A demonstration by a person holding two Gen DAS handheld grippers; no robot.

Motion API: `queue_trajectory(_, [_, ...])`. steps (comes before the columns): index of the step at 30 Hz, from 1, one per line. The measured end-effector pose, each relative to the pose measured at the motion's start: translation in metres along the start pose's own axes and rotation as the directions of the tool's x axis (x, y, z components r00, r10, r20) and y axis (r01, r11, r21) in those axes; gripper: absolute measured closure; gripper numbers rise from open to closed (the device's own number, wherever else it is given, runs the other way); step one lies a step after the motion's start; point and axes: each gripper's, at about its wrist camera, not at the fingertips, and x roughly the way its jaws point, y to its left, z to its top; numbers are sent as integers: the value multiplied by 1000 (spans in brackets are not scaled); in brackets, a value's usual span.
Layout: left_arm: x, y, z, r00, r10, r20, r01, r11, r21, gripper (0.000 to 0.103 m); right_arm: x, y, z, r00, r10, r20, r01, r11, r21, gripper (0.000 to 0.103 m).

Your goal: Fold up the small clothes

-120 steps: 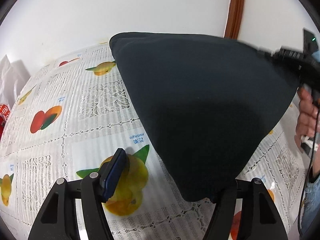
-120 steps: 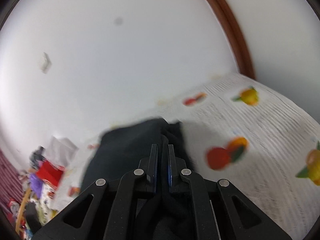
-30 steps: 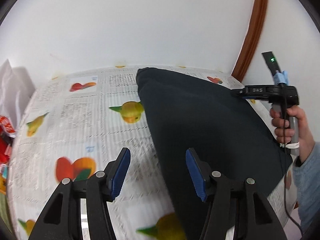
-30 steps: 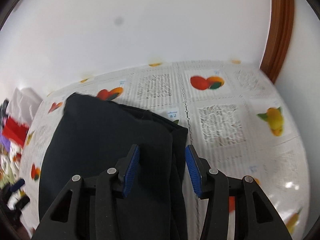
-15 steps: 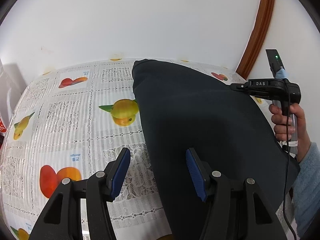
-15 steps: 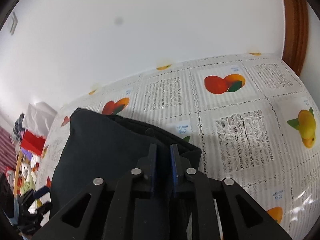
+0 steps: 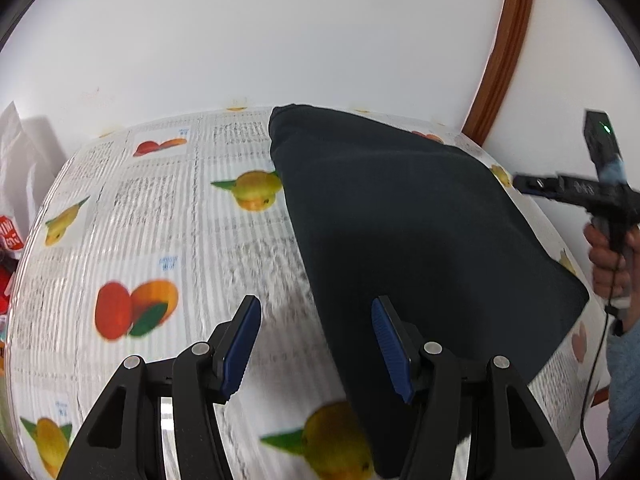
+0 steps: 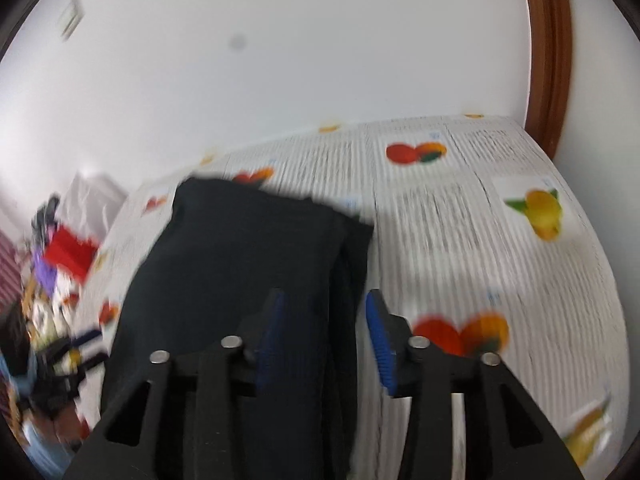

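A dark navy folded garment [image 7: 416, 248] lies flat on a table covered with a white lace-patterned tablecloth [image 7: 168, 216] printed with fruit motifs. In the left wrist view we see the garment as a broad wedge running from the far edge of the table, near the white wall [image 7: 280, 32], toward the near right corner. In the right wrist view, which is blurred, the same garment [image 8: 248, 264] shows stacked layers along its right edge.

The left gripper [image 7: 316, 340] stands with its jaws parted about halfway; its blue pads [image 7: 240, 344] grip nothing. The left pad sits over bare tablecloth, the right pad over the garment's near left edge. We cannot tell whether either pad touches the cloth.

The right gripper [image 8: 324, 332] has its jaws opening. The garment's layered right edge lies between them, and the pads are apart from the fabric rather than pressing it. In the left wrist view we see this gripper [image 7: 532, 186] from the side, at the garment's far right corner, carried by a hand [image 7: 612, 256] in a light blue sleeve [image 7: 624, 380].

A brown wooden door frame [image 7: 504, 52] rises beyond the table's right side. At the table's left end lie a white bag [image 8: 96, 196] and a clutter of coloured items [image 8: 60, 264], too blurred to name.
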Motion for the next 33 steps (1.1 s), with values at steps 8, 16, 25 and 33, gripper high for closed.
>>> queue_trajectory(8, [-9,3,-22,1000,-3,-16,3,999,-36,48,-10,5,-59,999,45,5,-45,999,17,74])
queue_trajectory(16, [-16,2,-29,1000,22,-20,-23,999,-31,48,-34,-10,-66,972,133,192,-147,987,63,100])
queue_trajectory(25, [-22,-5,-38,998,54,-22,-54,999,-9,48,-21,-14,-73,986,72,149,-90,989,120,100])
queue_trajectory(33, [-39,-10,-50,1000,28,-11,-28,1000,6,48,-56,0,-96,985,-118,129,113,992,50,98])
